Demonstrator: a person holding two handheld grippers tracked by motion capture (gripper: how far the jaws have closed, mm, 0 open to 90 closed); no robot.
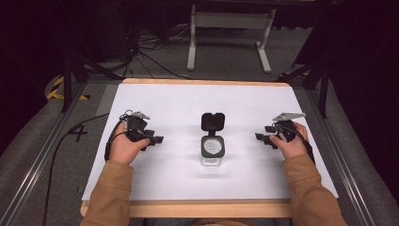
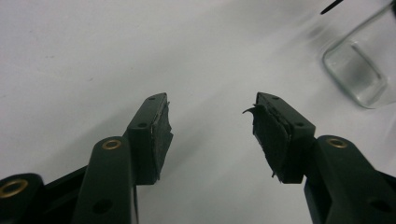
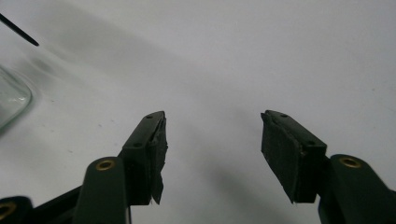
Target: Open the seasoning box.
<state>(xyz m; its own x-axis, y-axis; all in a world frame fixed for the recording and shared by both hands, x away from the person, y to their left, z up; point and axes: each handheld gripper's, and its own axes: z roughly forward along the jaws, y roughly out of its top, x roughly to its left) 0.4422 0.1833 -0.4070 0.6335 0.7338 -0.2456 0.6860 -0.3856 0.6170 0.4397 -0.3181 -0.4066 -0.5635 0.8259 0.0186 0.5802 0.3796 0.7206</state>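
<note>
Tan sleeves [image 1: 109, 197] enter at the near edge of the white tabletop [image 1: 179, 101]. Left hand-held gripper [image 1: 157, 140] and right hand-held gripper [image 1: 261, 138] rest on it, jaws apart and empty. Between them stands a clear glass jar [image 1: 212, 149], its black flip lid [image 1: 212, 121] open toward the far side.

Pretty dark room overall. White worktop [image 1: 188, 101] with a wood edge sits on grey carpet [image 1: 291, 52]; black cables [image 1: 150, 59] snake across the floor behind it, next to a white metal stand [image 1: 229, 21]. Yellow-black hazard tape [image 1: 56, 89] at left.
</note>
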